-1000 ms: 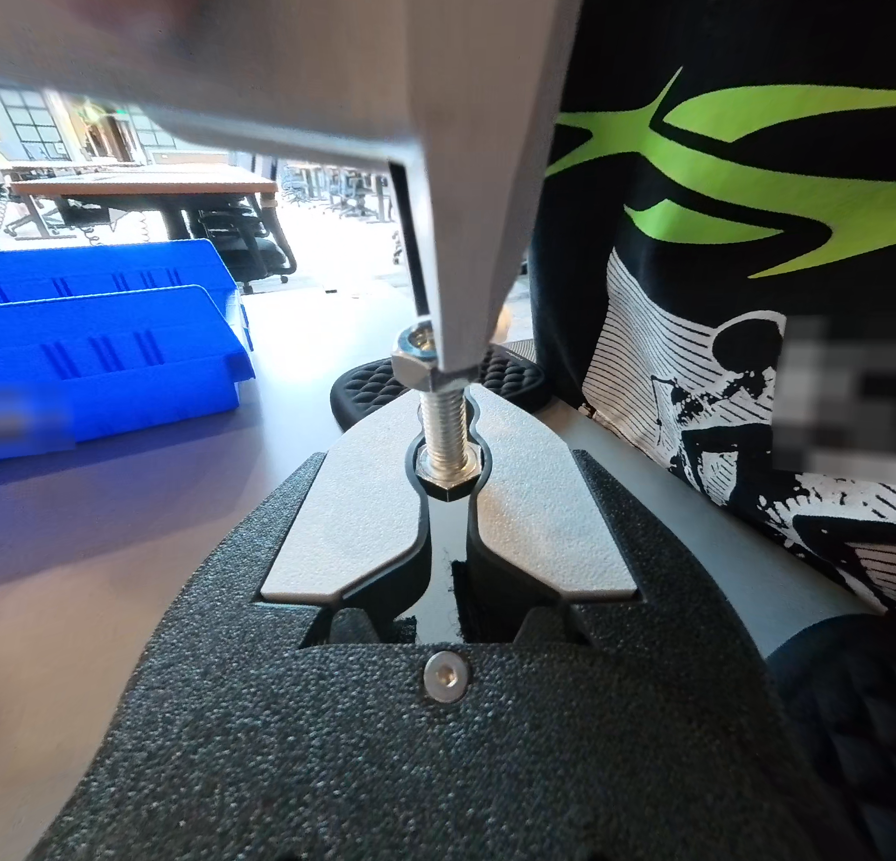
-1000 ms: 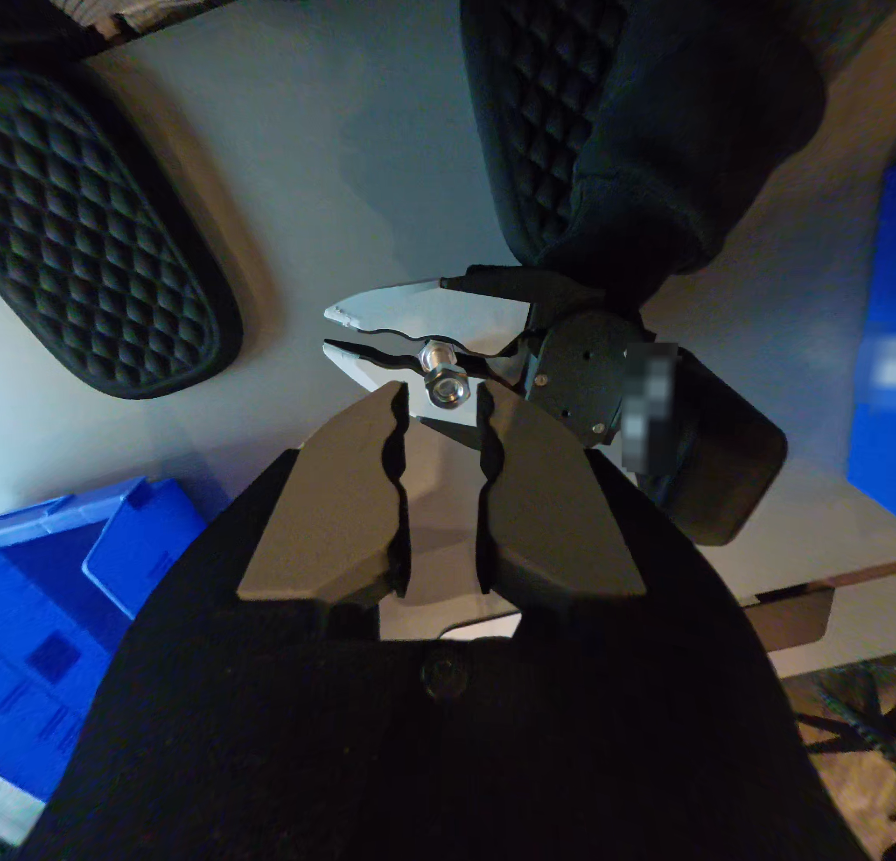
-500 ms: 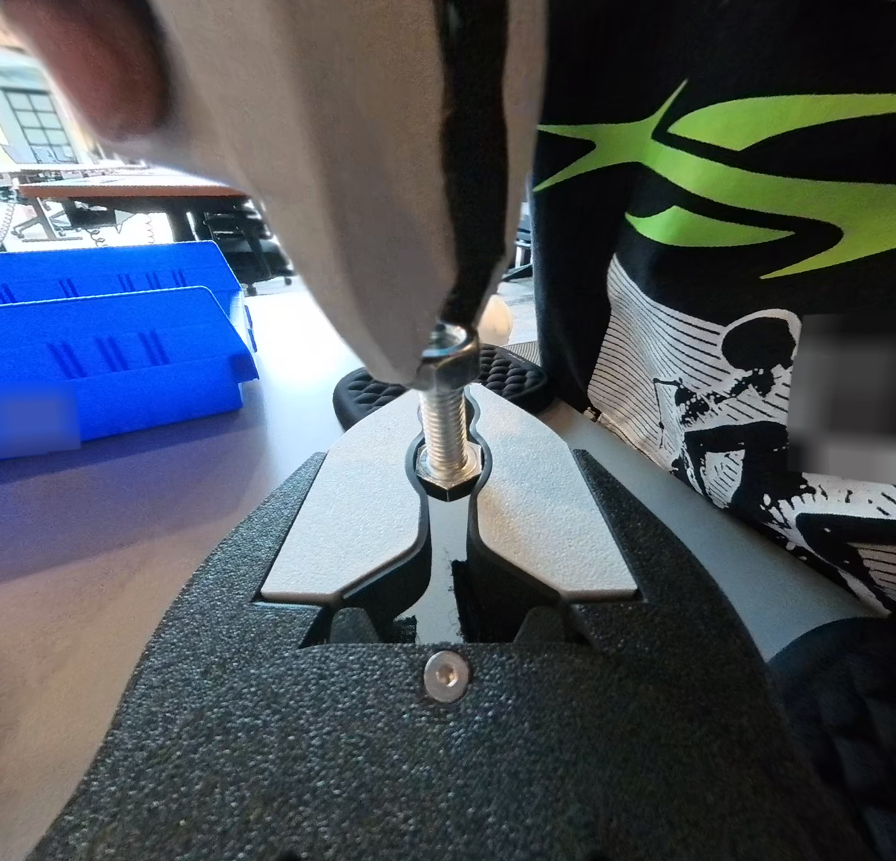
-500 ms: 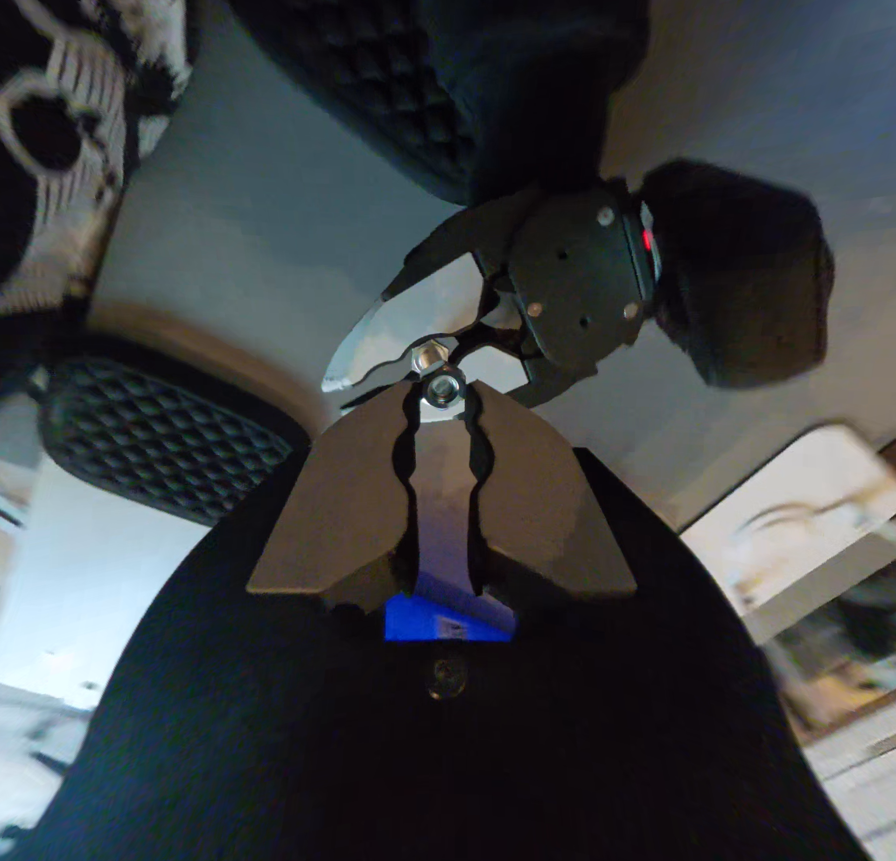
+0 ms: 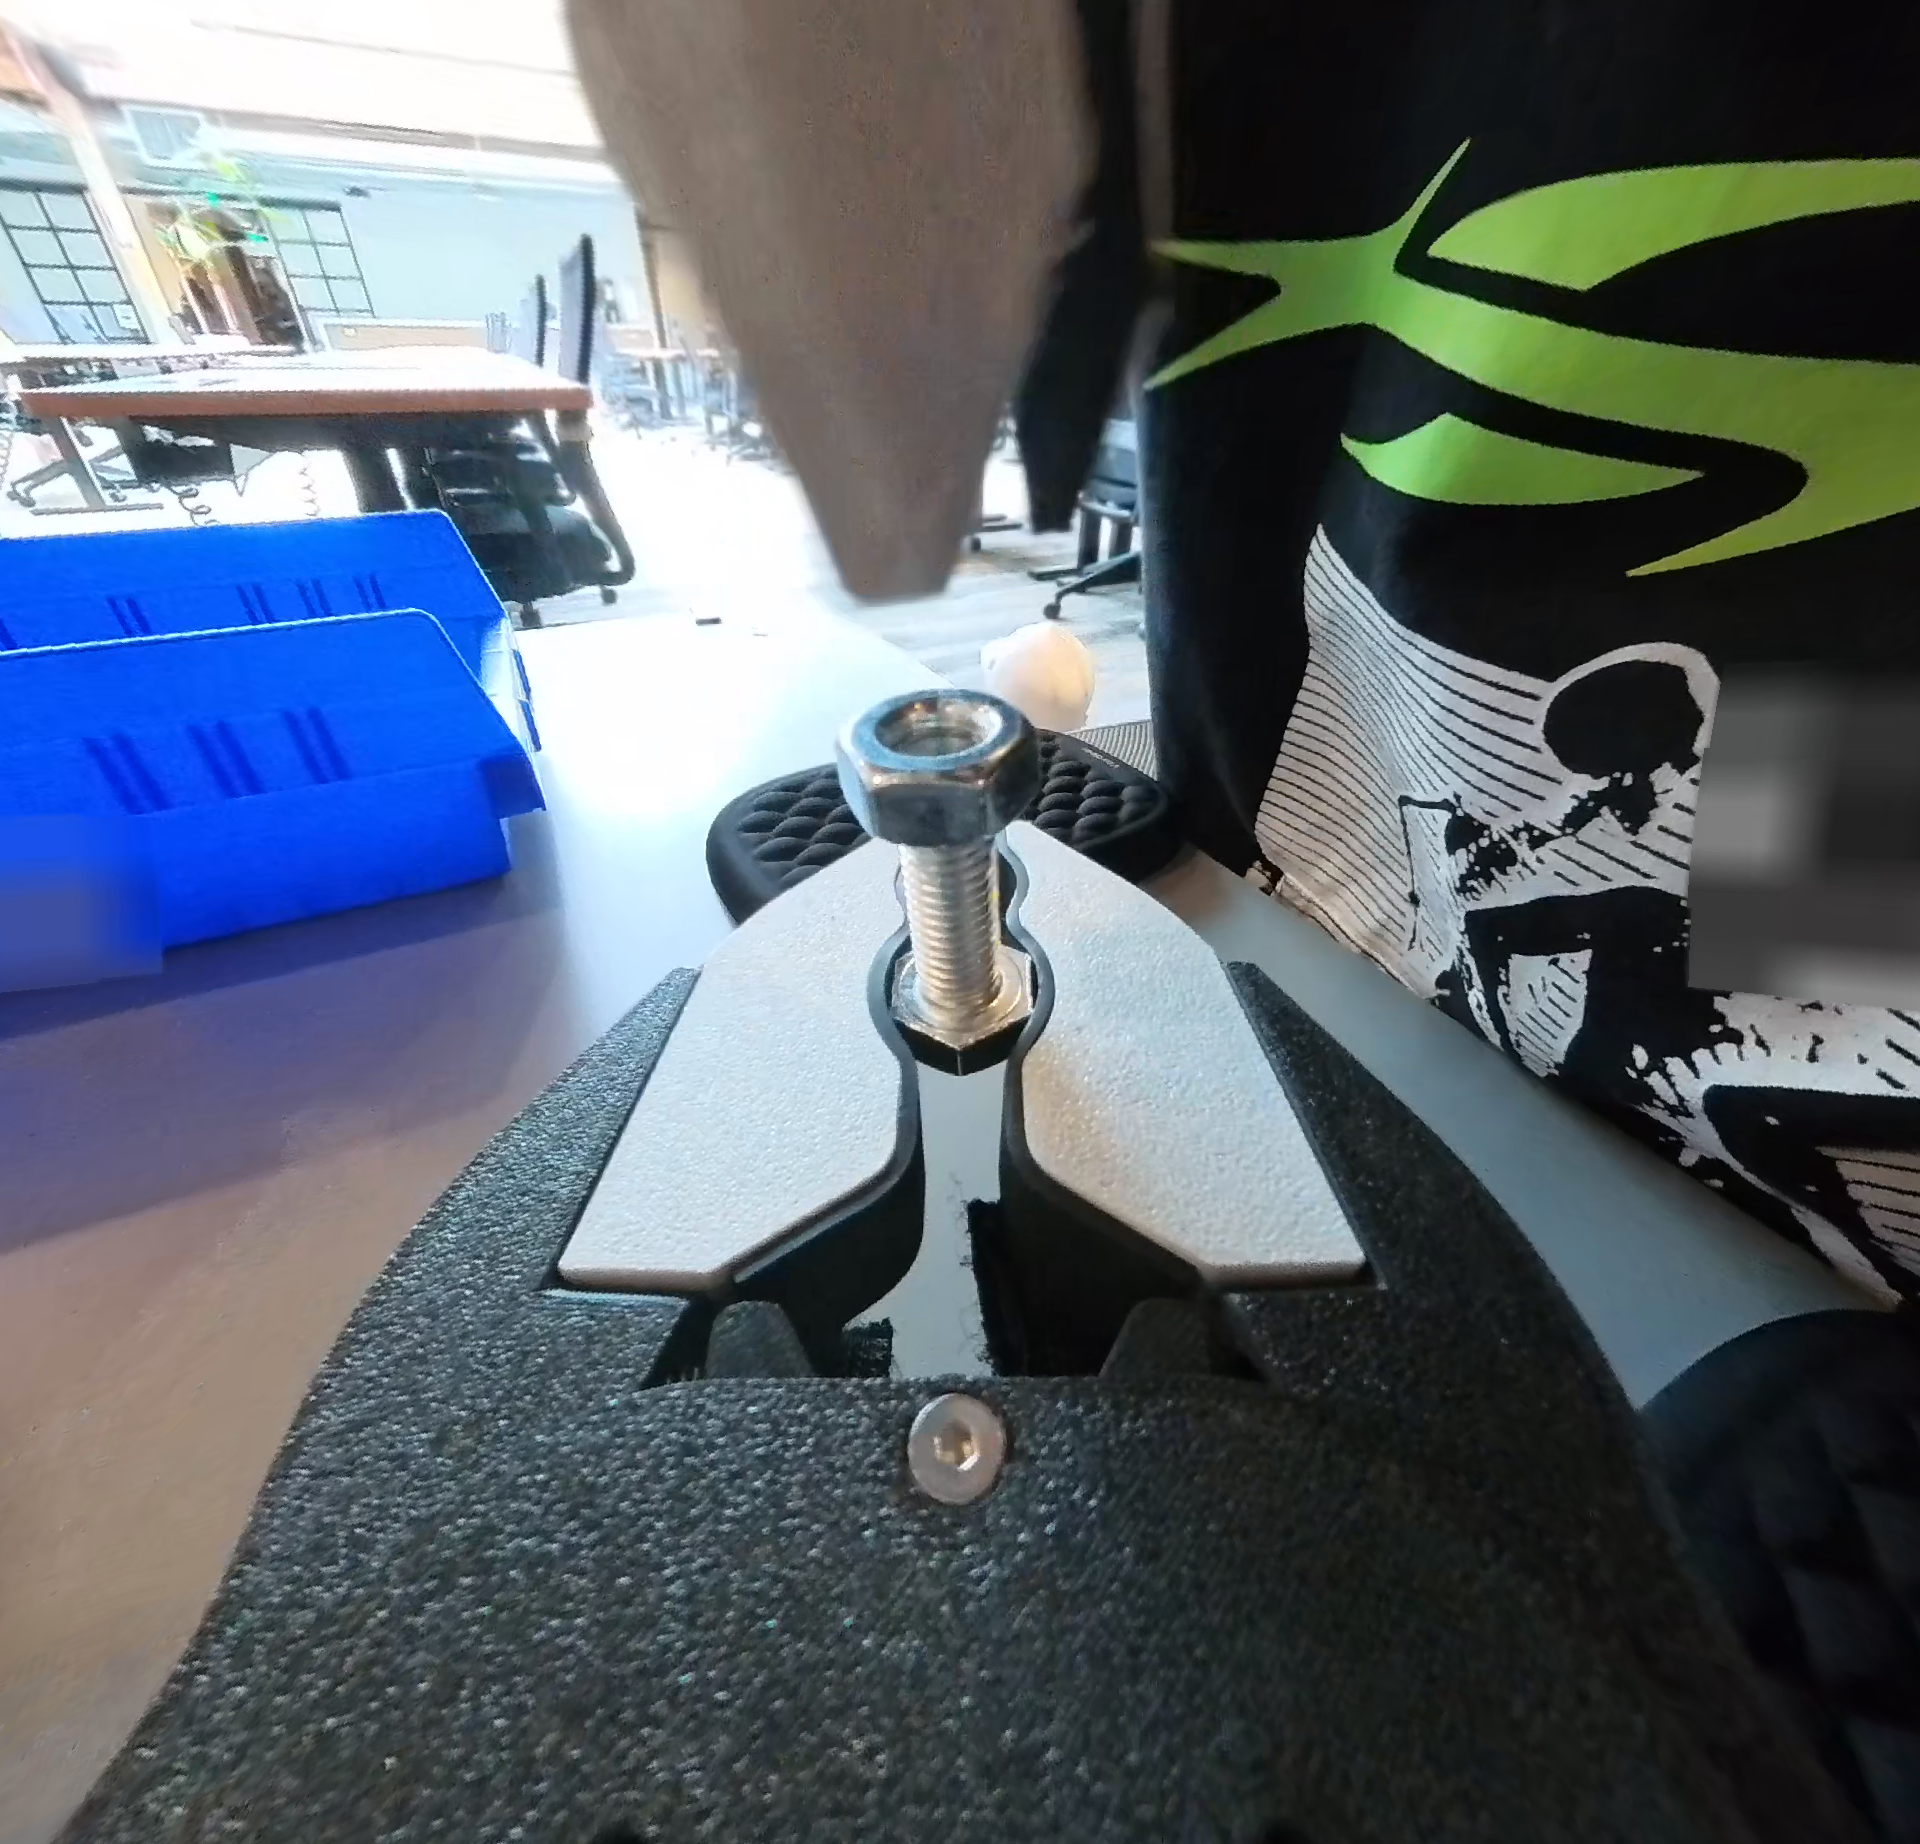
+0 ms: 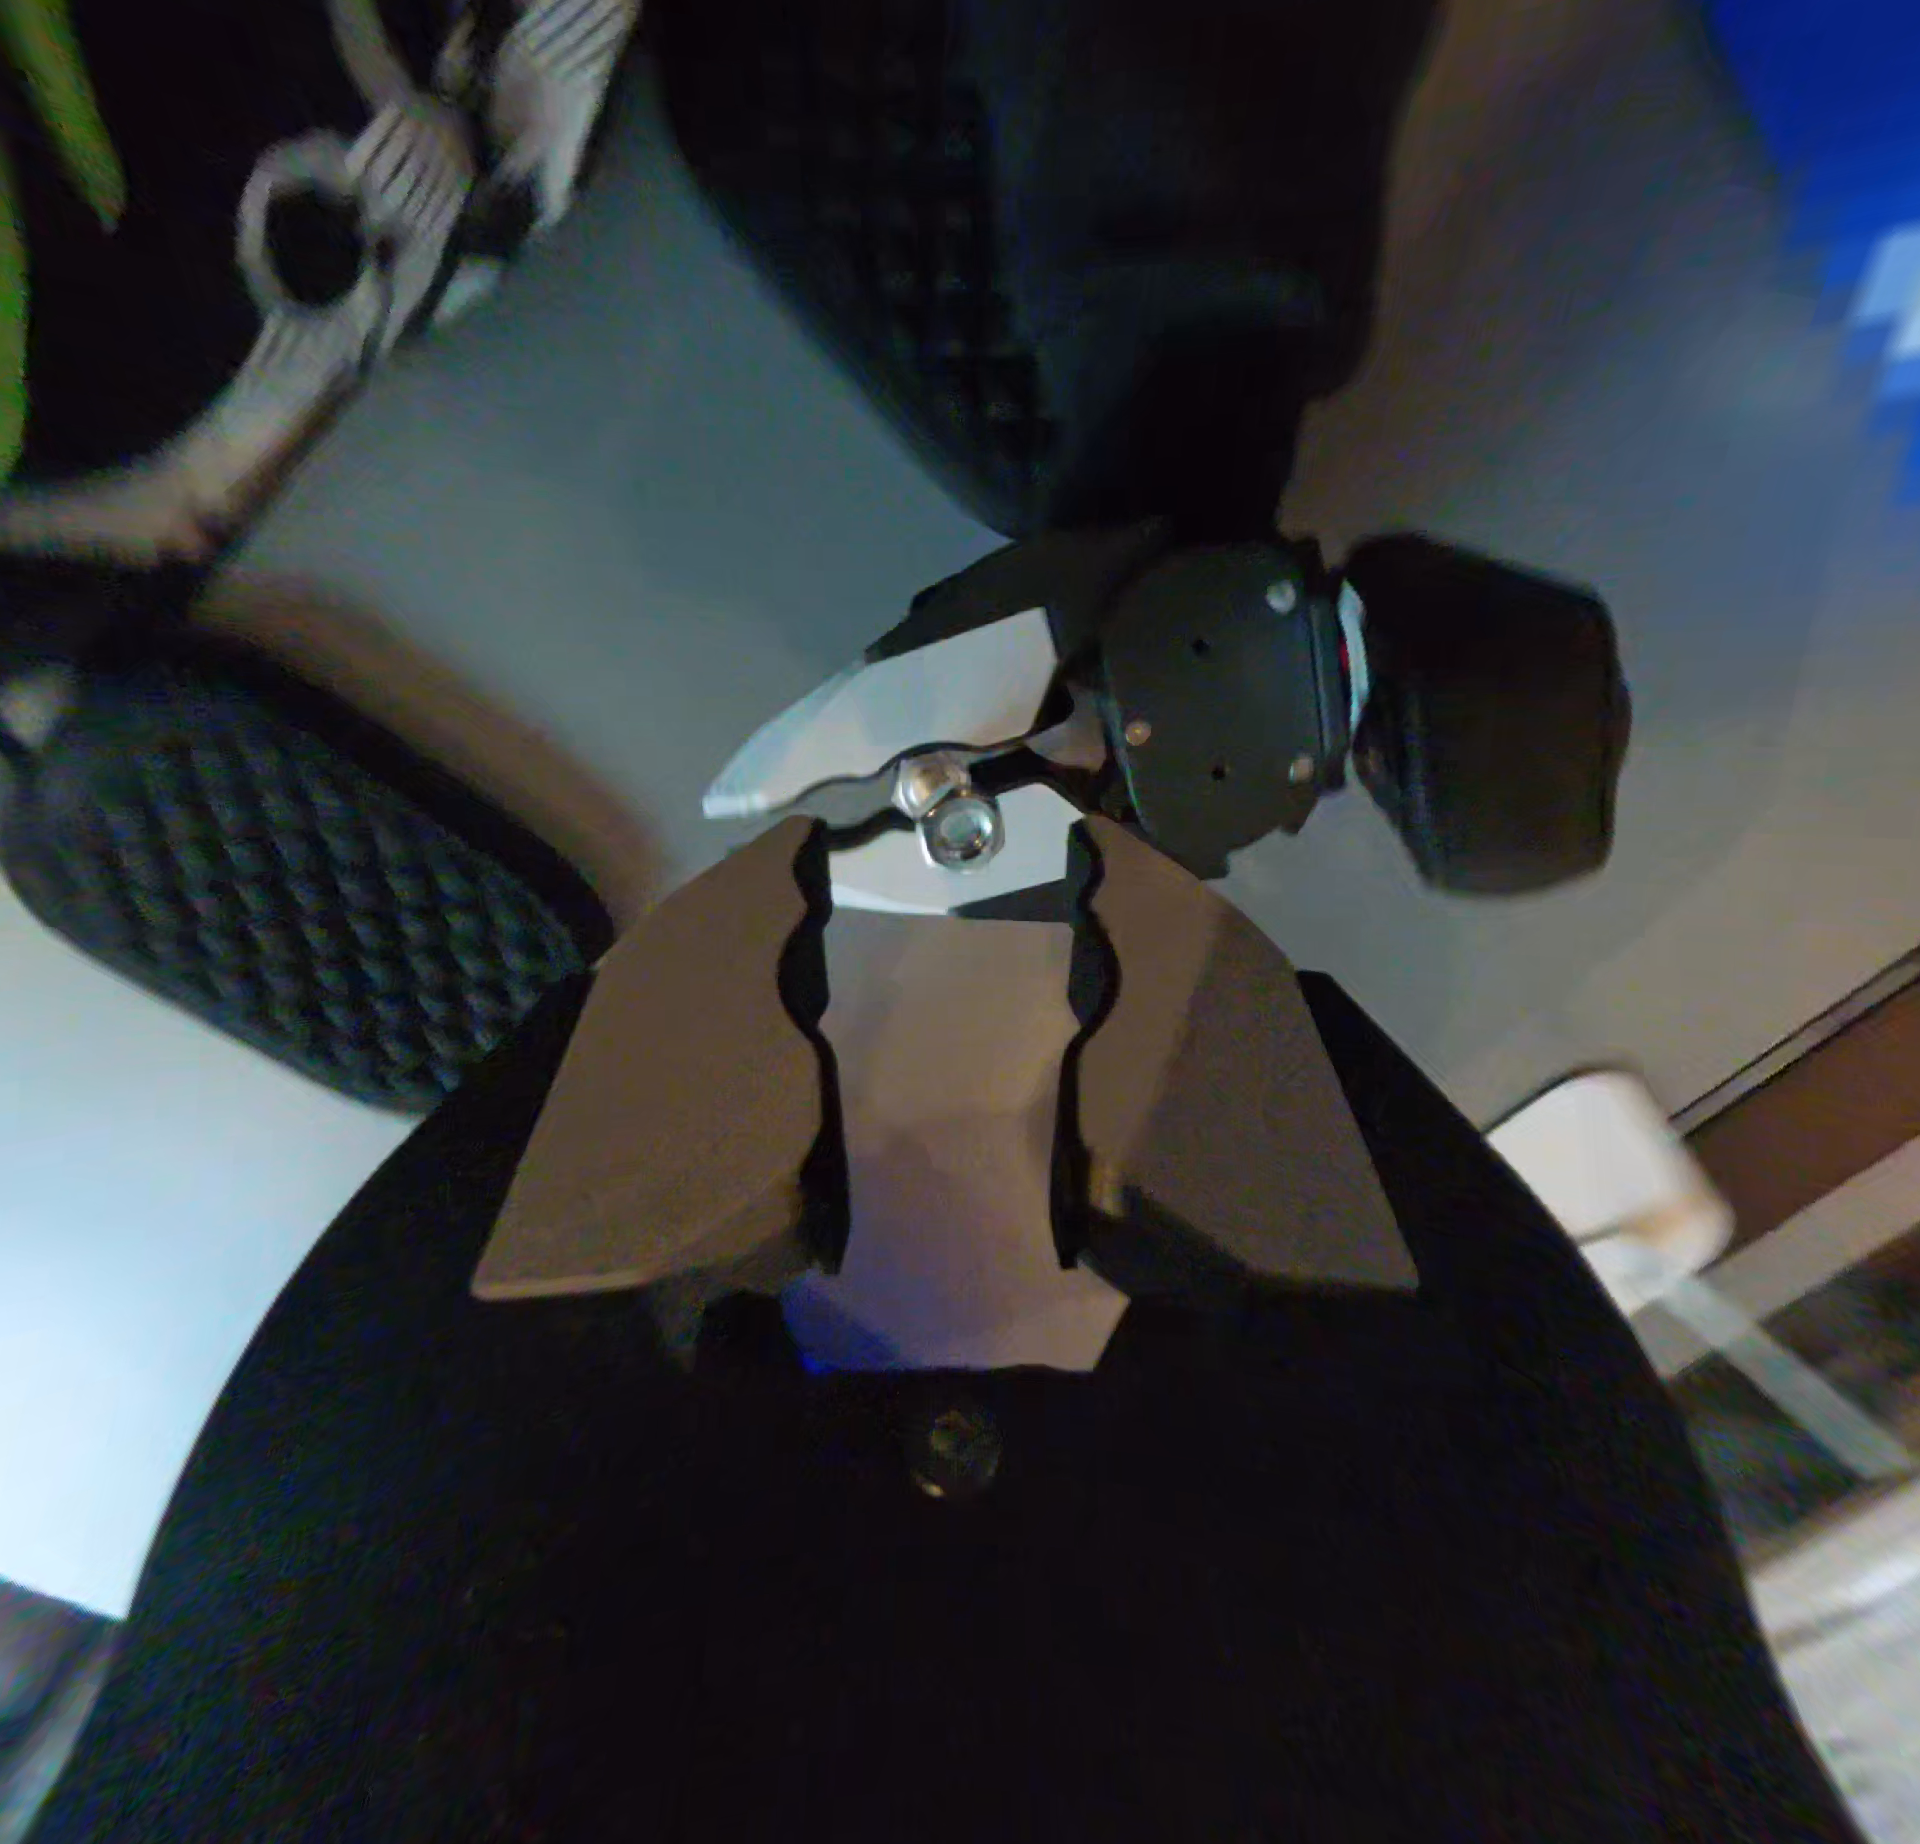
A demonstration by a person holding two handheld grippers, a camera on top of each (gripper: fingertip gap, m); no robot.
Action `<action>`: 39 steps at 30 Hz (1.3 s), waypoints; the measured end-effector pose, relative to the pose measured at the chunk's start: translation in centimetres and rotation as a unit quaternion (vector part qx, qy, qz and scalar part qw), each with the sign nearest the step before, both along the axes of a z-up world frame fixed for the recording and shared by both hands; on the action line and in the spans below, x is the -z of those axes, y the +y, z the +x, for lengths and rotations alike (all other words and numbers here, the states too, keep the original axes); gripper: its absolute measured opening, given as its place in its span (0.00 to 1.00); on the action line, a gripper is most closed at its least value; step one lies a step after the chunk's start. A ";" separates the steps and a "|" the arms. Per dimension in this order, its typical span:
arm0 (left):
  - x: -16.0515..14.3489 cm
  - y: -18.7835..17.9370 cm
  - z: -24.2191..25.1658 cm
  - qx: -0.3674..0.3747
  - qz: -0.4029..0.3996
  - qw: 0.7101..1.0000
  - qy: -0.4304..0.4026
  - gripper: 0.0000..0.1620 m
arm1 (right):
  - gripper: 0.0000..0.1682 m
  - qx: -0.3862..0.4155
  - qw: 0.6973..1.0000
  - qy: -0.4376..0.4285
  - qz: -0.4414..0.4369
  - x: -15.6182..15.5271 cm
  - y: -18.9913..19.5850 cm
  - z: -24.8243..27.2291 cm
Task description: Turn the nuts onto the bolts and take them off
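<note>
Your right gripper (image 6: 951, 838) has let go of the nut (image 5: 935, 774), jaws now apart, tip lifted toward 12 o'clock. Left gripper (image 5: 961, 984) still clamps the bolt (image 5: 951, 927) head; looks like a regrip between turns.

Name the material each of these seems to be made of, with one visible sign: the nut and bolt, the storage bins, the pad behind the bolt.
Nut and bolt: probably plated steel; bright silver, mirror glints. Blue bins: likely moulded plastic; even colour, ribbed walls. Black pad: perhaps foam or rubber; matte, quilted surface.
</note>
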State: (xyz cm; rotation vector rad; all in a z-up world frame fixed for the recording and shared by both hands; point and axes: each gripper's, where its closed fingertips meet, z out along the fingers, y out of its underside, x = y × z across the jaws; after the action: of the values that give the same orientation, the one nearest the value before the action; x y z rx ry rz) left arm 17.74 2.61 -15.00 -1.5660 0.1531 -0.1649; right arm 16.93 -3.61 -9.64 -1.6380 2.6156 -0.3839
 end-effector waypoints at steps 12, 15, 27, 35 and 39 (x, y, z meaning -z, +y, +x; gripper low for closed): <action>0.0 0.0 0.0 0.002 0.000 1.000 0.000 0.06 | 0.12 -0.206 0.977 0.032 0.049 1.5 -0.2 -0.4; 0.0 0.0 0.0 0.002 0.000 1.000 -0.001 0.06 | 0.10 -0.194 0.979 0.029 0.049 1.6 -0.1 -0.5; 0.1 0.1 0.1 0.000 -0.004 1.000 0.003 0.06 | 0.09 0.327 0.943 -0.014 0.065 1.7 0.0 -0.6; 0.1 0.0 0.1 0.002 -0.002 1.000 0.002 0.06 | 0.30 0.144 0.990 0.007 0.000 0.7 -1.0 -1.0; 0.0 0.0 0.1 0.003 -0.001 1.000 0.001 0.06 | 0.27 -0.135 0.990 0.039 -0.008 0.4 0.0 -0.5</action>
State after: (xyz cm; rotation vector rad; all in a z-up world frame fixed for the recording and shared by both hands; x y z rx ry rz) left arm 17.86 2.65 -15.03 -1.5679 0.1591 -0.1695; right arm 16.38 -3.57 -9.99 -2.0146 2.3990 -0.3359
